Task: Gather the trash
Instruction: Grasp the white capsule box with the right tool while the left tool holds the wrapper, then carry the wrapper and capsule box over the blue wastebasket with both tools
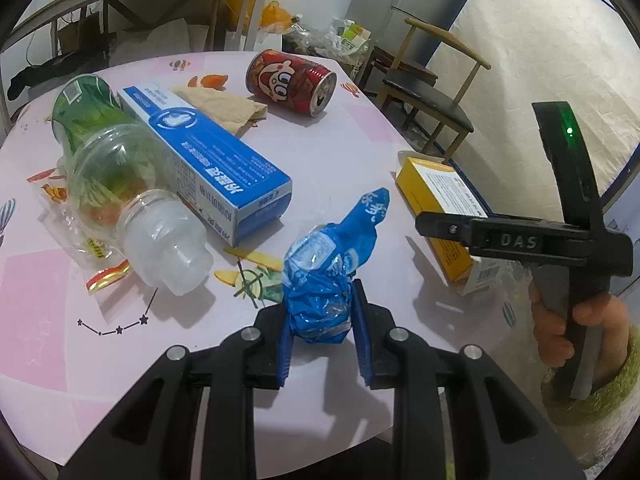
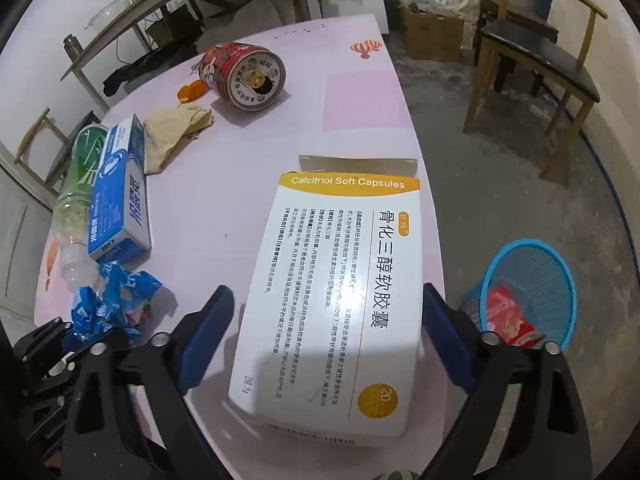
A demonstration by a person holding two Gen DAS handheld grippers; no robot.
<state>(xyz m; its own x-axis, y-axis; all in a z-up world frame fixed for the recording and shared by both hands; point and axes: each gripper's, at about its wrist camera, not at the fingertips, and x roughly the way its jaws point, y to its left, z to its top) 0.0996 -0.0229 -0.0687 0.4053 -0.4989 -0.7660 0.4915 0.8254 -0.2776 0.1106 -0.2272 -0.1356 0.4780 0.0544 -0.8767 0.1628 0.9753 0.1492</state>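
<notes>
Between the blue pads of the left gripper (image 1: 321, 332): crumpled blue wrapper (image 1: 326, 276), pinched upright above the pink table (image 1: 360, 128). Between the spread fingers of the right gripper (image 2: 326, 340): white-and-yellow medicine box (image 2: 340, 292), flat at the table edge with its flap open, jaws wide and clear of both sides. Further out on the table: blue-and-white carton (image 1: 208, 160) touching a clear bottle with green label (image 1: 116, 168), tan crumpled paper (image 1: 224, 108), red can on its side (image 1: 290, 80); on the floor beside the table, blue bin (image 2: 532, 292) holding a red packet (image 2: 508, 316).
</notes>
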